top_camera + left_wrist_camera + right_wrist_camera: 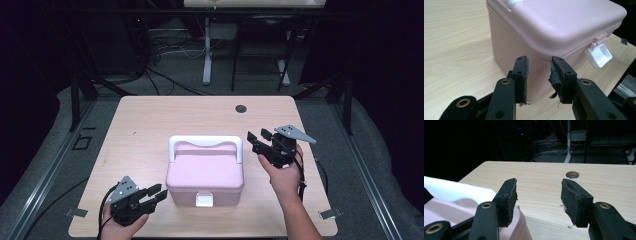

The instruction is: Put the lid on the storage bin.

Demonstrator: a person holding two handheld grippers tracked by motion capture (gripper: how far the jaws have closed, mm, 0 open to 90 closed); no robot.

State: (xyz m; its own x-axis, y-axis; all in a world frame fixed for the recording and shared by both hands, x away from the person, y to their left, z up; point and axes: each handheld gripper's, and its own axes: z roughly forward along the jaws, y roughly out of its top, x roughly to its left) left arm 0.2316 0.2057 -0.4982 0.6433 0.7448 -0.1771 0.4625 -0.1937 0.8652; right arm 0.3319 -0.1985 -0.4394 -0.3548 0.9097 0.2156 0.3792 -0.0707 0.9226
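Note:
A pink lidded box stands closed in the middle of the wooden table, its white handle folded toward the far side and its white latch on the near face. My left gripper sits low at the box's near left corner, pointing at it. In the left gripper view the jaws stand apart with nothing between them, the box's side just beyond and the latch flipped out. My right gripper hovers open by the handle's right end, with the box and handle at its lower left.
A round cable hole marks the table's far side, also visible as a hole ahead of the right gripper. Metal frame rails run along both sides of the table. Desk legs and cables lie on the floor beyond.

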